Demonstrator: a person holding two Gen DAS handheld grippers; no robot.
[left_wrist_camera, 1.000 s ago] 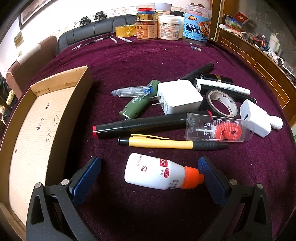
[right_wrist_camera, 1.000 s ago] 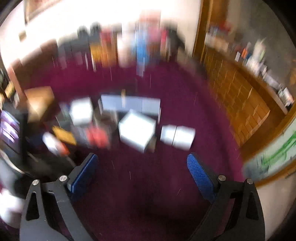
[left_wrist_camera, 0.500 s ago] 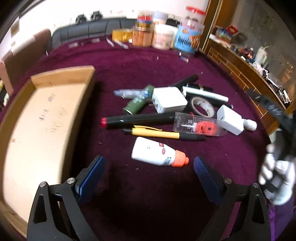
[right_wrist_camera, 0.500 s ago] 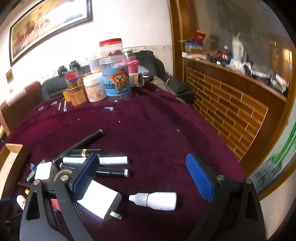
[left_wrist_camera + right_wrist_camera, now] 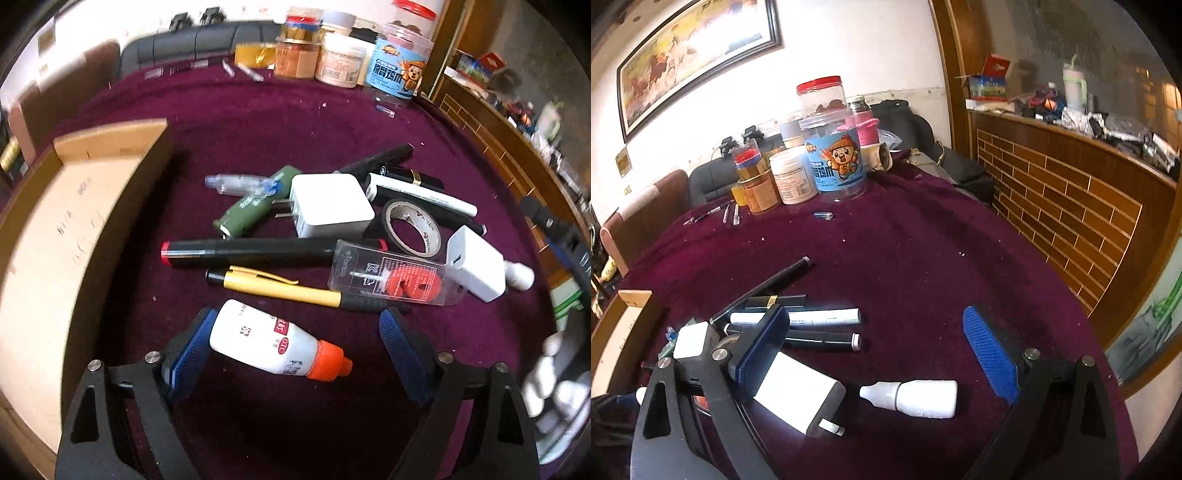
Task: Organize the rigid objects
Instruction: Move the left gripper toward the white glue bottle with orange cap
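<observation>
left wrist view: the left gripper (image 5: pixel 295 345) reaches down over a white bottle with an orange cap (image 5: pixel 275 343) lying on the maroon tablecloth (image 5: pixel 295 129), its jaws closing from wide; the left pad (image 5: pixel 190 350) looks to be touching the bottle's base, though the fisheye makes that hard to confirm, and the right pad (image 5: pixel 400 350) is clear of the cap. nothing is held yet. the step in hand appears to be the first pick from the pile: bottle into the cardboard box (image 5: pixel 110 144) just to the left. beyond the bottle lie a yellow pen (image 5: pixel 273 286), a black marker (image 5: pixel 251 251) and a white charger (image 5: pixel 330 206). right wrist view: the right gripper (image 5: pixel 882 350) has its jaws wide open and empty above a small white dropper bottle (image 5: pixel 916 398) and a second white charger (image 5: pixel 798 397). the next move likely calls for closing squarely on the bottle's body, since the round, smooth shape could roll or squirt out, then a lift over the box wall.
</observation>
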